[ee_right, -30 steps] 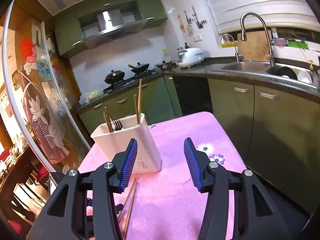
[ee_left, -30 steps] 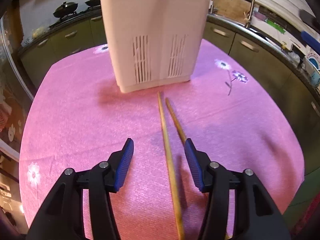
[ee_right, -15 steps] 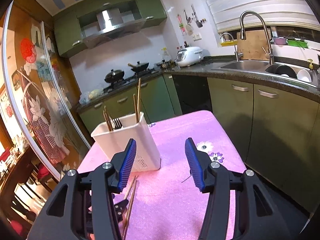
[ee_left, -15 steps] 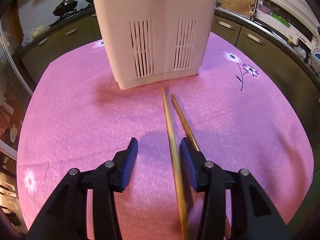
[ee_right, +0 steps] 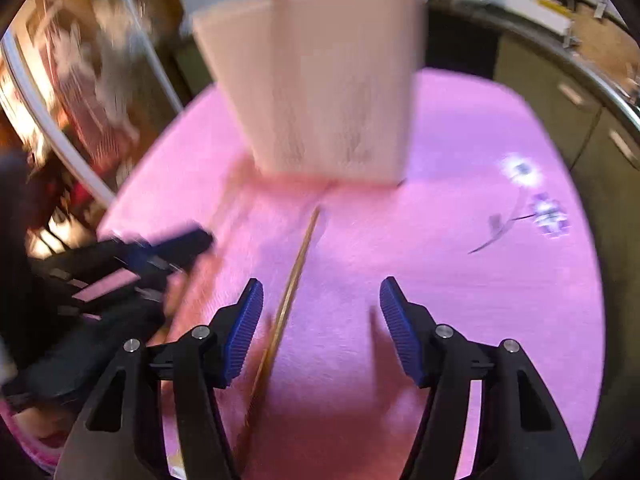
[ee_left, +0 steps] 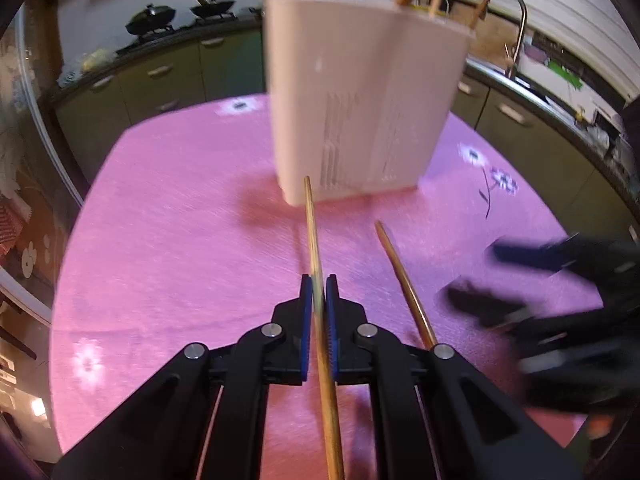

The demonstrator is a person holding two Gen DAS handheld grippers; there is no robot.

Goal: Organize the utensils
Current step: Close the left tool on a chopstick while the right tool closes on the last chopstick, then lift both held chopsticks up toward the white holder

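Since the earlier frame, you pulled the left claw [ee_left: 319, 280] together on the left-hand chopstick [ee_left: 313, 224], which had lain loose between its spread pads; its blue pads were now pressed together, pinching that stick partway along, with the thin end pointing at the white utensil holder [ee_left: 360, 92]. You took it where the stick balanced well enough, I judge, that it could be lifted and tipped upright without swinging.

Your second chopstick [ee_left: 400, 280] lay on the pink desk [ee_left: 160, 240] just to the right of the held one, angled slightly away from it and free of any grip. You had brought the right claw [ee_right: 322, 308] down over it: seen from that wrist, the stick [ee_right: 294, 276] ran between the pads nearer the left one, and neither pad touched it. Those jaws had just been opening wider, which I read as making room to straddle the stick before closing.

Beyond both sticks, the holder stood upright on the desk, with several wooden sticks already poking from its top. Both views were blurred, so I could not tell which compartment they sat in.

Around the desk ran green cabinets [ee_left: 168, 76], with a faucet [ee_left: 516, 20] behind the holder.
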